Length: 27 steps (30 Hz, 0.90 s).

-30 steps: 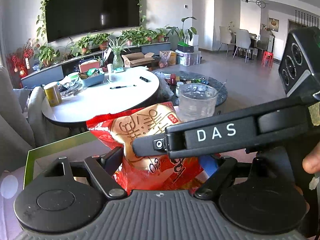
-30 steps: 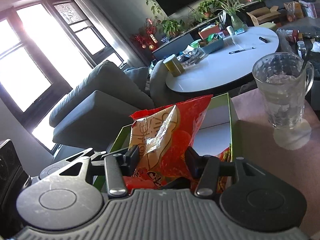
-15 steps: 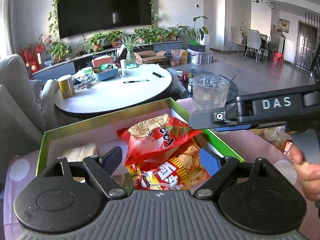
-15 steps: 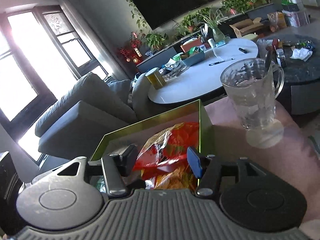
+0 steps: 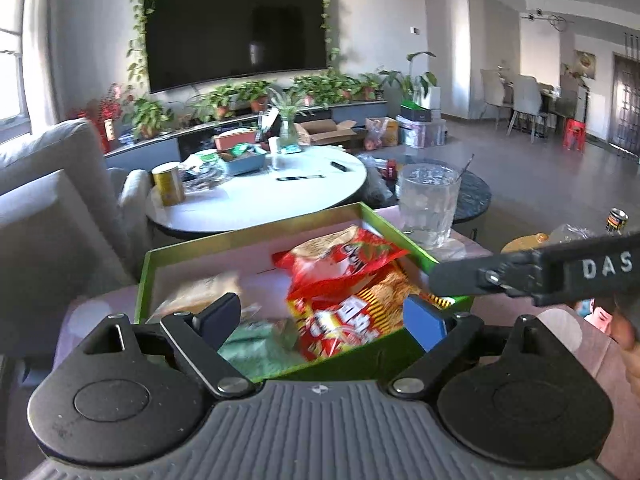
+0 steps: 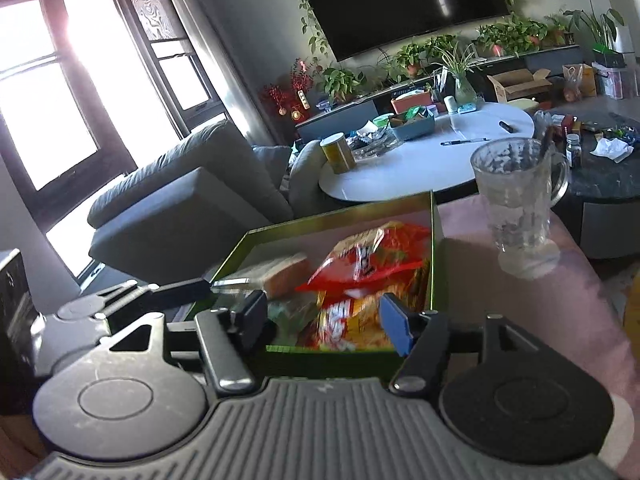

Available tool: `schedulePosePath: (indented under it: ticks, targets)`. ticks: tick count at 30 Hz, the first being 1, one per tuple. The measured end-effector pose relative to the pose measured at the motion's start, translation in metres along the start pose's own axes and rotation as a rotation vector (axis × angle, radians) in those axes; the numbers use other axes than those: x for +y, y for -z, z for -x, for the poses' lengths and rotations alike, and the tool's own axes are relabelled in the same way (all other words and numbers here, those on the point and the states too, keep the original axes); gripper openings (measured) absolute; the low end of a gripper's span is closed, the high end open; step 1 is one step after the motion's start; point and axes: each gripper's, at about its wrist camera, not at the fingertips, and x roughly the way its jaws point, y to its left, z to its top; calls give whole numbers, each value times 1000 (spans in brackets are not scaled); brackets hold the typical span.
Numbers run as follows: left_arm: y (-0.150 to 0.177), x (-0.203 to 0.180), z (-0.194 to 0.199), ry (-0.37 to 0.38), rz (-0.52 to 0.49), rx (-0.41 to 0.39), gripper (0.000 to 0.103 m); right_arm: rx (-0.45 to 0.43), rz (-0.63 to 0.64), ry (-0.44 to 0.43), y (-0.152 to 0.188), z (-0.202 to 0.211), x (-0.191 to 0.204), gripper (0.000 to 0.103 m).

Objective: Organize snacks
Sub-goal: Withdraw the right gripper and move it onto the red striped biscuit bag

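Your left gripper [image 5: 322,316] and right gripper [image 6: 322,322] have both just been opening and grip nothing. The red snack bag [image 5: 340,258] lies inside the green box [image 5: 248,236], atop another packet; the glass mug [image 6: 516,200] stands just beside the box.

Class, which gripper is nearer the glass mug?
Right. The right gripper hangs over the green box's end beside the glass mug; the left gripper sits farther left. Both grippers' jaws have just been opening, nothing between them.
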Motion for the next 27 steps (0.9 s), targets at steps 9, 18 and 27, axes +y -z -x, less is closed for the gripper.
schedulePosePath:
  ticks: [9,18,27]
  targets:
    - [37,20,50,-34,99,-1,90,58,14,-9,30,15,17,47]
    - [84,22,80,-11,153,51,90,156,40,-18,68,21,41,47]
    - [122,13,93,55,160,123,90,252,82,-24,98,21,63,47]
